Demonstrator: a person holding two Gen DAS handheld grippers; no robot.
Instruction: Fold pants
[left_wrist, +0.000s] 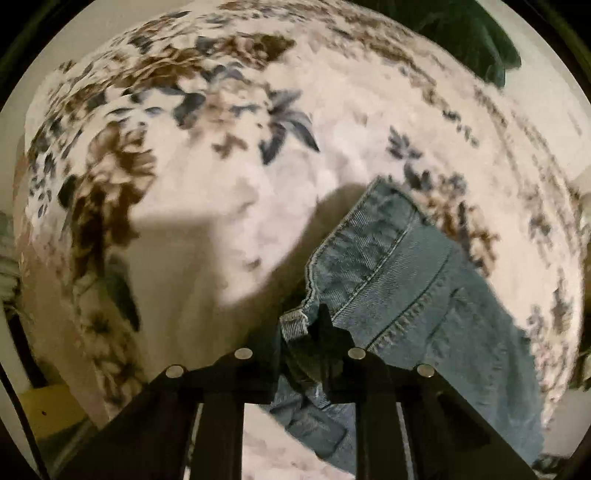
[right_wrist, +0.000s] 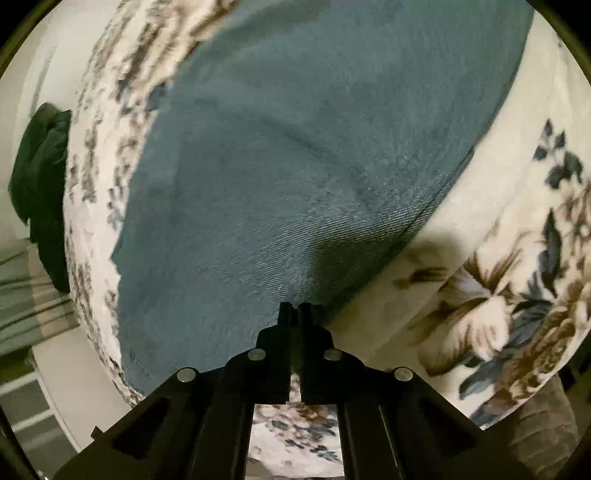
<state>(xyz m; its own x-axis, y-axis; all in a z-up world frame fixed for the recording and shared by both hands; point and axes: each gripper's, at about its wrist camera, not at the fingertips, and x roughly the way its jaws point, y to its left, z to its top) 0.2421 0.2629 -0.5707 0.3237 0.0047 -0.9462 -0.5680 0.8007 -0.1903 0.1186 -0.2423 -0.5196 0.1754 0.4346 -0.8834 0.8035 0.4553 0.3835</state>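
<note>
Blue denim pants lie on a floral bedspread. In the left wrist view the waistband end of the pants (left_wrist: 399, 273) hangs lifted above the bed, and my left gripper (left_wrist: 314, 343) is shut on the waistband corner. In the right wrist view a broad flat stretch of the pants (right_wrist: 295, 155) spreads ahead. My right gripper (right_wrist: 297, 314) is shut on the near edge of the denim. The fingertips are partly hidden by fabric in both views.
The white bedspread with brown and blue flowers (left_wrist: 192, 155) covers the bed and also shows in the right wrist view (right_wrist: 517, 280). A dark green cloth (left_wrist: 476, 40) lies at the far edge; it shows at the left in the right wrist view (right_wrist: 40, 184).
</note>
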